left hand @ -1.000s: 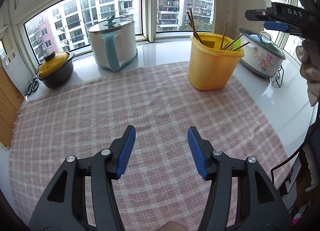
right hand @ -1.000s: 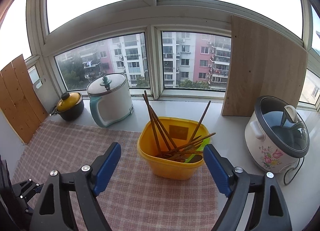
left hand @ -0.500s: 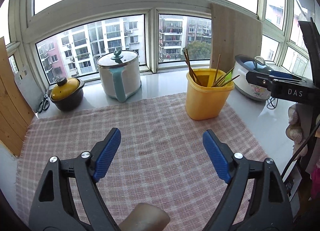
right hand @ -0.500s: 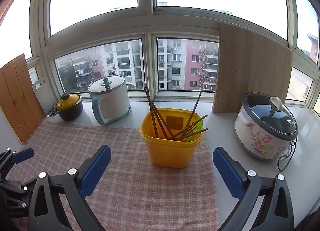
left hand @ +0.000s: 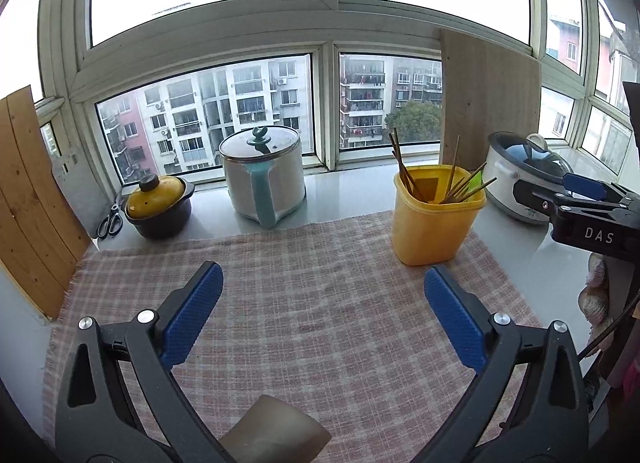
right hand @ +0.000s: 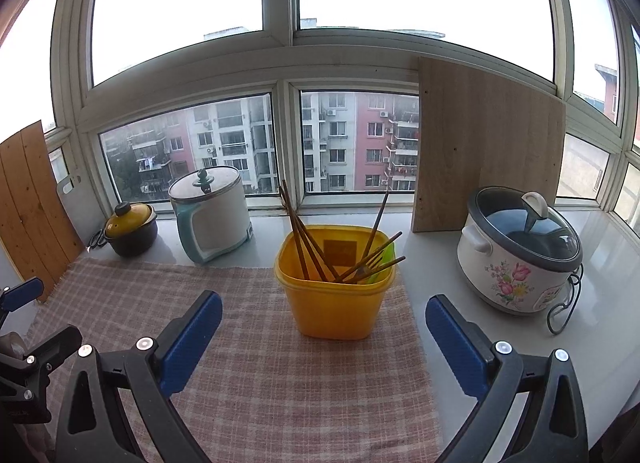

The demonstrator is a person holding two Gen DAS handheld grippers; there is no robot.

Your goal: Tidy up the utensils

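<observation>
A yellow plastic holder (left hand: 432,235) (right hand: 332,311) stands on the far right part of a pink checked cloth (left hand: 320,263). Several brown chopsticks (right hand: 298,231) lean in it, beside a fork (right hand: 370,263) and something green. My left gripper (left hand: 322,283) hovers over the bare cloth, left of the holder and nearer than it. Its jaws are opening and nothing is between them. My right gripper (right hand: 323,303) is open and faces the holder from a short way back, its pads apart from it. One right finger (left hand: 582,187) shows at the left wrist view's right edge.
Along the white sill stand a yellow-lidded dark pot (left hand: 158,203), a white and teal electric pot (left hand: 262,179) and a floral cooker (right hand: 520,255) with its cord. Scissors (left hand: 110,221) lie far left. Wooden boards (right hand: 484,151) (left hand: 28,199) lean at the window and the left wall.
Both grippers' jaws have spread wider. The left gripper has risen and tilted up. The right gripper has drawn back from the holder, which now sits farther ahead.
</observation>
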